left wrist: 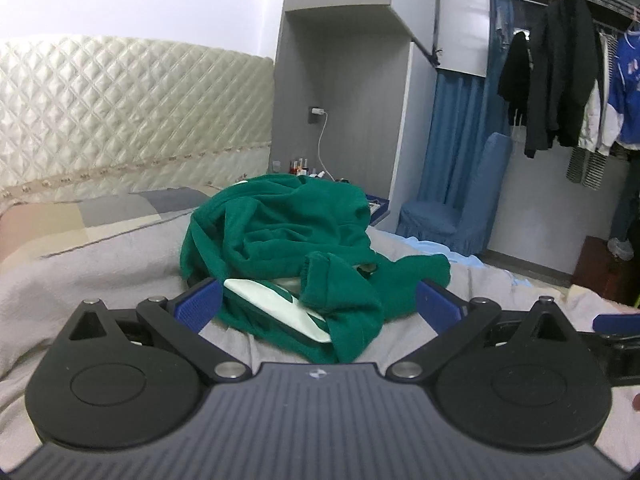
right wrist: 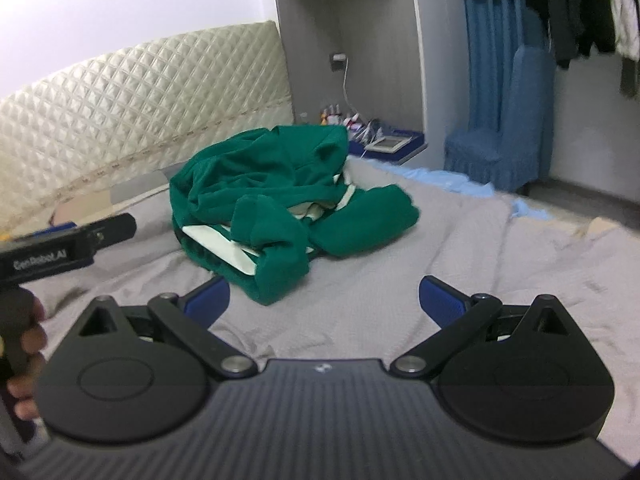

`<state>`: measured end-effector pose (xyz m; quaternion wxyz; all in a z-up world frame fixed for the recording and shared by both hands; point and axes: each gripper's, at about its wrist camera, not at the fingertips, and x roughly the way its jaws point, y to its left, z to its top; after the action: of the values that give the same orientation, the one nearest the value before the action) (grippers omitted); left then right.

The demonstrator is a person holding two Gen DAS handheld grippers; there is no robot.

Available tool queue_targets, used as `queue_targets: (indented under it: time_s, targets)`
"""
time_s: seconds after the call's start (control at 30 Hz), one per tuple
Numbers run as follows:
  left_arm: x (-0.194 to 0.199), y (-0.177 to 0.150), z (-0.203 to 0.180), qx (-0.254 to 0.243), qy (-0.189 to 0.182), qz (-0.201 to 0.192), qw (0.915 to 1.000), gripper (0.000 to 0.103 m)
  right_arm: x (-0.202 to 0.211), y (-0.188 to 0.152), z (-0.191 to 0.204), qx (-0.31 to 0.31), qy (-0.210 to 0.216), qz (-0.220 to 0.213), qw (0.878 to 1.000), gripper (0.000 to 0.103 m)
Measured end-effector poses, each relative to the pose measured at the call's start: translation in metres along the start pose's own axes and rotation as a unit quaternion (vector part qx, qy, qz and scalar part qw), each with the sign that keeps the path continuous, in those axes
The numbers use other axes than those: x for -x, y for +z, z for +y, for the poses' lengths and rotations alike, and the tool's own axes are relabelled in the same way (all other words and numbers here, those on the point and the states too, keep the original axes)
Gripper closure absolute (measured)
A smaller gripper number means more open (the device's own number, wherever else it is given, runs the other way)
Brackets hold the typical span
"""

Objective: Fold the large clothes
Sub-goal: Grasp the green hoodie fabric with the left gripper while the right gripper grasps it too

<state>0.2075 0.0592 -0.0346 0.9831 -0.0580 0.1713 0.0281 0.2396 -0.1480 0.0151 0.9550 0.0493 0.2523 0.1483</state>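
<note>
Lying state: green garment (left wrist: 280, 240) crumpled in a heap on the bed, not folded, sleeves and body bunched over each other
Garment detail: pale cream panel (left wrist: 276, 308) showing at the near edge of the heap; a cuffed sleeve end (left wrist: 320, 276) flopped over it
Garment location: middle of the grey bedsheet (right wrist: 400, 300), between the headboard side and both grippers
Left hand-held gripper (left wrist: 318, 304): fingers spread wide, nothing between them; blue pads (left wrist: 198, 304) flank the near edge of the heap; contact with the cloth cannot be told
Right hand-held gripper (right wrist: 324, 300): fingers spread wide, empty, over bare sheet just short of the garment, apart from it
Cross view: left gripper's body visible at the left edge of the right wrist view, a person's hand (right wrist: 24, 344) around its grip
Bed: quilted cream headboard (left wrist: 132, 108) behind the heap; patterned bedding near it
Beyond bed: grey alcove with charger and cable (left wrist: 320, 136), small bottles on a bedside surface
Right side: blue covered chair (left wrist: 452, 208), blue curtain (left wrist: 460, 128), dark clothes (left wrist: 556, 76) hanging on a rail
</note>
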Motion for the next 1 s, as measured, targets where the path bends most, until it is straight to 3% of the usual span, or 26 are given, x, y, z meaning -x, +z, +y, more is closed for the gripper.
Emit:
queue_targets:
  time_s: [0.23,0.37,0.57,0.7,0.87,0.93,1.0]
  targets:
    - [-0.072,0.007,0.028,0.059,0.0,0.033,0.9977,0.0,-0.063,0.032,-0.012,-0.032,0.031,0.02,0.999,0.003]
    - [-0.123,0.011,0.05,0.11,-0.019,0.049,0.9926,0.0,-0.11,0.052,-0.016,-0.04,0.052,0.03,0.997,0.004]
    - [-0.211,0.016,0.071,0.156,-0.043,0.052,0.9854,0.004,-0.204,0.085,-0.023,-0.049,0.085,0.037,0.995,0.019]
    - [-0.258,0.02,0.085,0.148,-0.008,0.028,0.9885,0.004,-0.271,0.103,-0.028,-0.06,0.097,0.037,0.993,0.02]
    - [-0.301,0.026,0.113,0.157,0.047,0.017,0.9863,0.005,-0.345,0.122,-0.031,-0.063,0.093,0.027,0.993,0.019]
    - [-0.318,0.027,0.123,0.162,0.054,0.022,0.985,0.01,-0.369,0.127,-0.028,-0.055,0.1,0.034,0.993,0.019]
    - [-0.329,0.026,0.131,0.172,0.048,0.034,0.9833,0.022,-0.39,0.13,-0.023,-0.044,0.115,0.041,0.992,0.02]
